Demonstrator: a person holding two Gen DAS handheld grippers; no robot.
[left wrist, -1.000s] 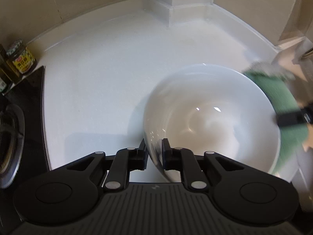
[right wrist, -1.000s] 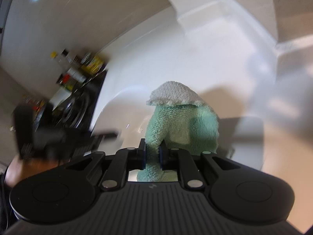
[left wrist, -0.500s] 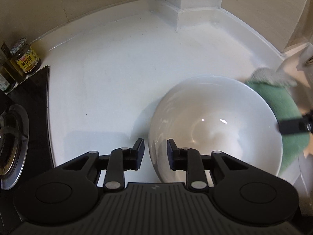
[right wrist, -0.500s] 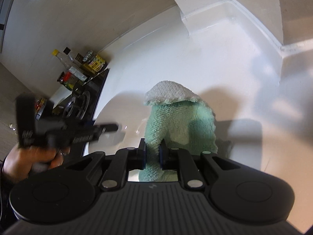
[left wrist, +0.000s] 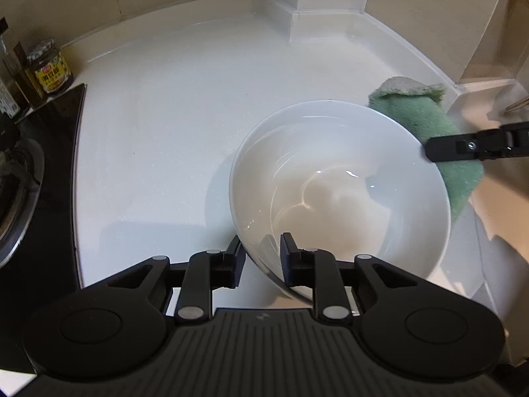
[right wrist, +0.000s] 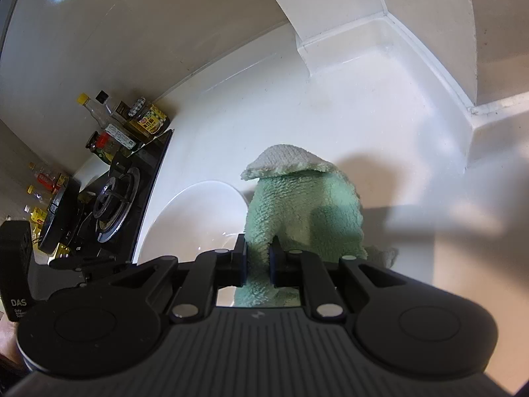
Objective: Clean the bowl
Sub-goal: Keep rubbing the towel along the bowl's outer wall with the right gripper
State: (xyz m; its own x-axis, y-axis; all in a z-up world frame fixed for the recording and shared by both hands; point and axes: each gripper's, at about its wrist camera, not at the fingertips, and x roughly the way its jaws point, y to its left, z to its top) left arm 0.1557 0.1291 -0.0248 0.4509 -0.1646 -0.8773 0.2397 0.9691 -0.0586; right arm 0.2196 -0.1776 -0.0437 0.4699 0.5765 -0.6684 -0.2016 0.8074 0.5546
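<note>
**Mia:** What is on the far left?

**Ben:** A black stove (left wrist: 20, 178) with a round burner. Behind it stands a jar with a yellow label (left wrist: 49, 67), next to some dark bottles. Then comes the white tabletop (left wrist: 185, 106).

**Mia:** Where is the bowl?

**Ben:** The white bowl (left wrist: 340, 185) sits on the tabletop, a bit to the right of the middle. It looks tipped a little. The inside is shiny.

**Mia:** Is the left gripper (left wrist: 263, 258) holding it?

**Ben:** Its jaws are opening now. The near rim of the bowl is between them, but the pads do not press on it. One finger is outside the bowl and one is inside.

**Mia:** And on the right?

**Ben:** The right gripper (right wrist: 257, 256) is clenched on a fluffy green cloth (right wrist: 304, 211). The cloth hangs just beside the far right edge of the bowl. Its top corner is folded over.
</note>
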